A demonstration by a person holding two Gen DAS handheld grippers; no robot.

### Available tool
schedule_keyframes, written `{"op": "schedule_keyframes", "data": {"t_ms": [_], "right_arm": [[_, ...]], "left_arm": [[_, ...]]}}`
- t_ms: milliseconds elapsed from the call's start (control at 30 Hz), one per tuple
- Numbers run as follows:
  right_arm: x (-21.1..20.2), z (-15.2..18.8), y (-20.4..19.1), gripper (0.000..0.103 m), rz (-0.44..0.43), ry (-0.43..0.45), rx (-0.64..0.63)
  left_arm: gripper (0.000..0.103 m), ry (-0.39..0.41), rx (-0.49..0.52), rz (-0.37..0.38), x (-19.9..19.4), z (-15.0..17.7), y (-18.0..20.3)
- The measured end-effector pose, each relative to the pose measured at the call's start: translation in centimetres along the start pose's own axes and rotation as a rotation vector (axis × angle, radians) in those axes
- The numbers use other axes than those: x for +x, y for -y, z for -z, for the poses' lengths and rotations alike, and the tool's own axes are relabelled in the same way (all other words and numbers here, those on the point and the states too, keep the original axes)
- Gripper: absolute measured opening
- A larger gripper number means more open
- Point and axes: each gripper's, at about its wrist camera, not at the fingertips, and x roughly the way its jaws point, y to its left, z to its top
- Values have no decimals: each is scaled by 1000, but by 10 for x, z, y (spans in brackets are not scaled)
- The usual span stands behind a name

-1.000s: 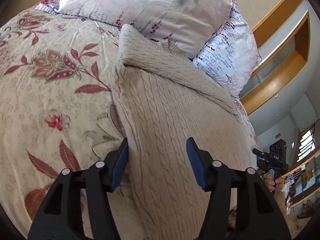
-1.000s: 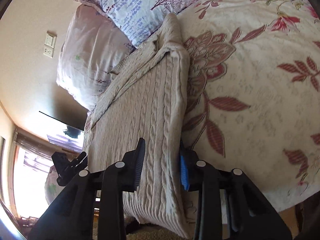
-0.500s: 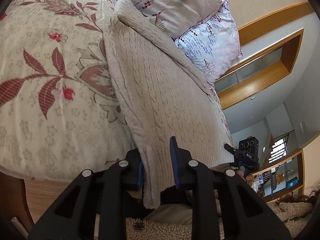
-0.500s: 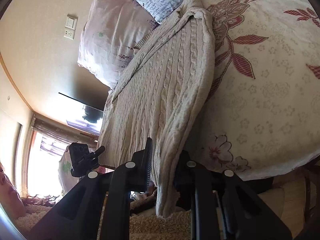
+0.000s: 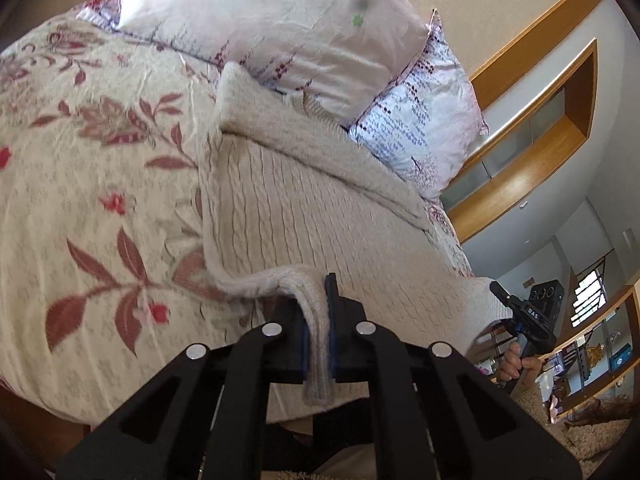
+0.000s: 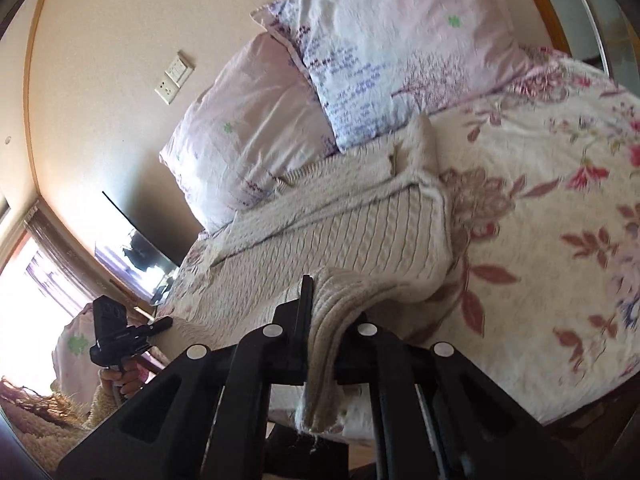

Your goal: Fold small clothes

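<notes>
My left hand-held gripper (image 5: 318, 332) is clenched on the bottom hem of the cream cable-knit sweater (image 5: 296, 208), and my right hand-held gripper (image 6: 322, 336) is clenched on the same hem at the other corner; both sets of jaws have just been closing, with the knit between them. The sweater lies lengthwise on the bed's floral quilt (image 5: 92, 184), its collar end up against the pale printed pillows (image 5: 280, 20), its sleeves already laid in across the chest.

I judge this knit to be soft, thick and fairly heavy for its size. It will sag between my two grips and stretch if I pull hard, so I want the corners lifted together and level. The ribbed hem is the firmest part and bunches well in the pads, so it should not slip. The loose folded sleeves may slide out if I swing the hem over too fast.
</notes>
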Motion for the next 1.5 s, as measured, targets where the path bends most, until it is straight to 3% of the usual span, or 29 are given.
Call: {"op": "schedule_keyframes", "data": {"t_ms": [233,500,667,900,1000,1067,1100,1167,1233,1400,1500], "right_arm": [[16,-43,-18,7,78,156,-150],[60,-89,-18,7,159,232,-176],[104,-114,1,7,206,208,-117],[176,-126,66,7,251,18,134],[189,-128,86,7,211,-19,259],[190,-134,90,10,166,-11,308],[192,-137,90,13,145,-8,322],[193,-145,90,36,118,10,343],[194,-150,88,48,109,31,351],[184,-159,81,48,127,80,333],[159,-154,71,48,166,111,268]], "left_arm": [[6,167,-2,-64,0,-78,0],[6,221,47,-151,50,-158,9],[6,208,16,-191,95,-193,-7],[6,94,-92,-249,169,-203,-51],[7,75,-133,-236,183,-203,-60],[7,76,-147,-218,186,-205,-60],[13,81,-157,-208,186,-207,-60],[26,98,-183,-172,187,-211,-60],[38,118,-208,-146,185,-215,-60],[51,160,-212,-124,171,-217,-58],[51,165,-186,-122,152,-212,-57]]}}
